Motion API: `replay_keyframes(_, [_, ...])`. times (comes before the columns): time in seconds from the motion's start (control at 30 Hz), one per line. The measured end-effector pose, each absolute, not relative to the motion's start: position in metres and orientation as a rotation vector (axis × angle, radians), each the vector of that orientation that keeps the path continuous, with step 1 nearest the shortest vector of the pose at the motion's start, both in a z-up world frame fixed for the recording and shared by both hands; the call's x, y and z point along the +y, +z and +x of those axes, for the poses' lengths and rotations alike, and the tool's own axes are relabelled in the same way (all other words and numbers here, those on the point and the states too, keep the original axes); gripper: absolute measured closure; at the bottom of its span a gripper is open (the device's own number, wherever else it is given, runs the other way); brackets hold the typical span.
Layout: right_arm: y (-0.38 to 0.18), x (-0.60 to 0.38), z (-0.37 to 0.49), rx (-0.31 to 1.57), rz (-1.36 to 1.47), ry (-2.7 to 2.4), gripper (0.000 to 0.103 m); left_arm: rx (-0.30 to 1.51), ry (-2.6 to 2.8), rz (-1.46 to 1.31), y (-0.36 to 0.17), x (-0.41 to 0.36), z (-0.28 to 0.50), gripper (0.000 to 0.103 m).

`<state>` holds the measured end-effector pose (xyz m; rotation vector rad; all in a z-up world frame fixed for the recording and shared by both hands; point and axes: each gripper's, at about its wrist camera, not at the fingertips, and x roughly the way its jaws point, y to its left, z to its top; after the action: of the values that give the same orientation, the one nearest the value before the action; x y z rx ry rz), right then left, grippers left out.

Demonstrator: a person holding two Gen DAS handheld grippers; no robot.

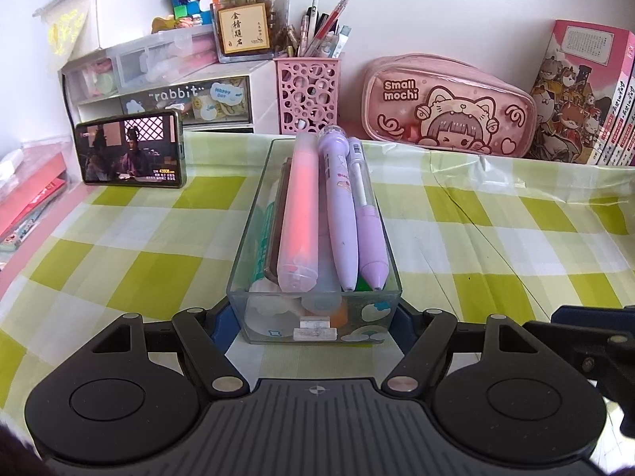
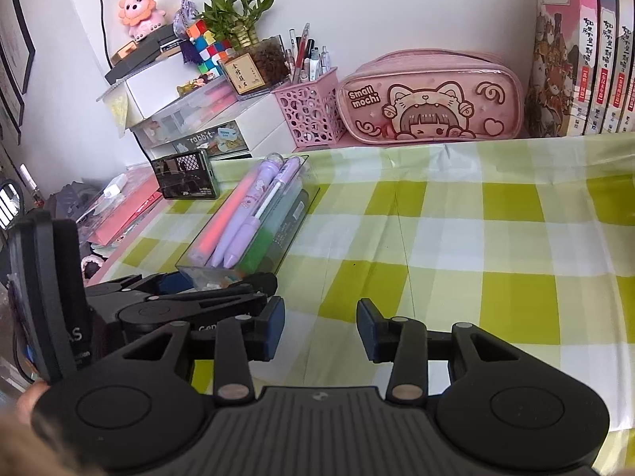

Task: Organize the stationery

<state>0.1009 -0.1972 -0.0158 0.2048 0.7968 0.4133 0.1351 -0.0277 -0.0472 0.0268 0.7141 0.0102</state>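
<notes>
- Left wrist view: the left gripper [image 1: 313,317] clamps the near end of the clear box [image 1: 254,246], pens inside, on the checked cloth [image 1: 496,238]. Keep it level (pens lie proud).
- Right wrist view: the right gripper [image 2: 320,331] hangs half-open, empty, beside the box [image 2: 293,214].

Phone [image 1: 133,152] propped on checked tablecloth [image 1: 496,238]; plant [image 2: 234,12] behind.

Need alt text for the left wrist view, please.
The left gripper is clamped on the near end of a clear box of pens on a green checked tablecloth. Behind stand a phone and a pink pencil case.
</notes>
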Motion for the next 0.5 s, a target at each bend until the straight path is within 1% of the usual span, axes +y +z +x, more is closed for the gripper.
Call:
replay_keyframes(0.13, [-0.02, -0.198, 0.104, 0.8, 0.209, 0.391, 0.059, 0.71, 0.017, 0.022, -0.047, -0.029, 0.142, 0.031])
replay_keyframes(0.27, [-0.026, -0.2, 0.109, 0.802, 0.218, 0.361, 0.056, 0.68, 0.024, 0.023, -0.05, -0.032, 0.141, 0.031])
replay_keyframes(0.33, [-0.029, -0.199, 0.11, 0.794, 0.222, 0.347, 0.051, 0.666, 0.028, 0.026, -0.051, -0.033, 0.14, 0.031])
replay_keyframes(0.37, [-0.03, -0.198, 0.11, 0.784, 0.219, 0.335, 0.045, 0.666, 0.027, 0.022, -0.051, -0.032, 0.141, 0.031])
replay_keyframes(0.4, [-0.031, -0.197, 0.11, 0.765, 0.208, 0.32, 0.035, 0.665, 0.028, 0.021, -0.051, -0.032, 0.141, 0.031])
replay_keyframes(0.47, [-0.032, -0.194, 0.109, 0.717, 0.174, 0.296, 0.024, 0.663, 0.027, 0.017, -0.051, -0.031, 0.141, 0.031])
replay_keyframes(0.5, [-0.033, -0.194, 0.109, 0.685, 0.155, 0.278, 0.024, 0.663, 0.026, 0.015, -0.05, -0.031, 0.141, 0.031])
